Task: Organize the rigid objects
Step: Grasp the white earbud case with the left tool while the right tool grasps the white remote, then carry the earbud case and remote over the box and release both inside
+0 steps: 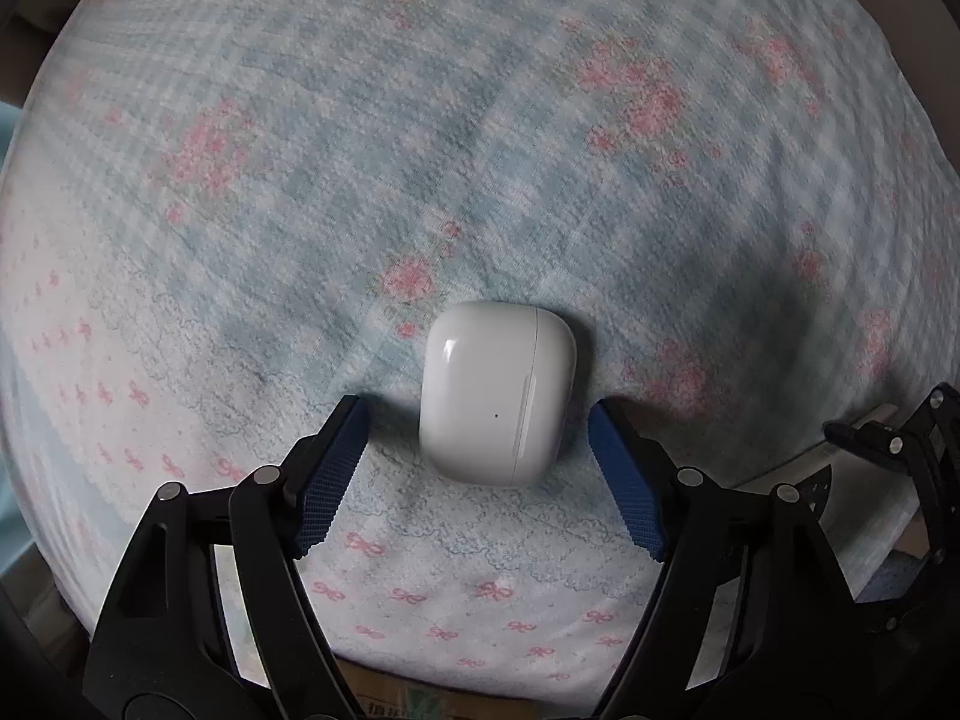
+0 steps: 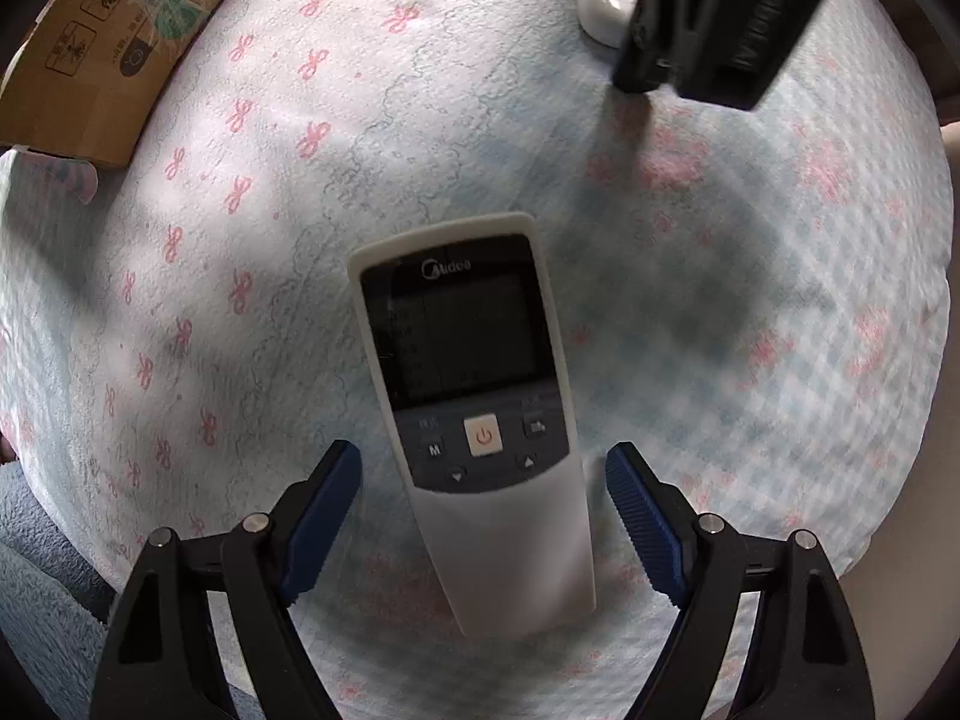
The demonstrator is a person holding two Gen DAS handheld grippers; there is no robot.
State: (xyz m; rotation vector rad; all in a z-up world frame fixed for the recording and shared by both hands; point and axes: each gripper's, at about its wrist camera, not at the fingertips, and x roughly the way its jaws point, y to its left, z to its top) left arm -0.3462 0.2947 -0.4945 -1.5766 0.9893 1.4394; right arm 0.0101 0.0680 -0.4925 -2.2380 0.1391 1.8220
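A white earbud case (image 1: 498,393) lies on the flowered blue and pink cloth (image 1: 420,150). My left gripper (image 1: 477,420) is open, its blue-padded fingers standing on either side of the case without touching it. A white Midea air-conditioner remote (image 2: 480,420) lies face up on the same cloth. My right gripper (image 2: 483,462) is open, its fingers either side of the remote's button end, apart from it. The earbud case (image 2: 606,0) also shows at the top of the right wrist view, partly hidden by the left gripper's black body (image 2: 714,18).
A brown cardboard box (image 2: 90,54) sits at the cloth's edge, top left in the right wrist view. The right gripper's black frame (image 1: 912,480) shows at the right edge of the left wrist view. A grey fleecy surface (image 2: 36,570) lies beyond the cloth at lower left.
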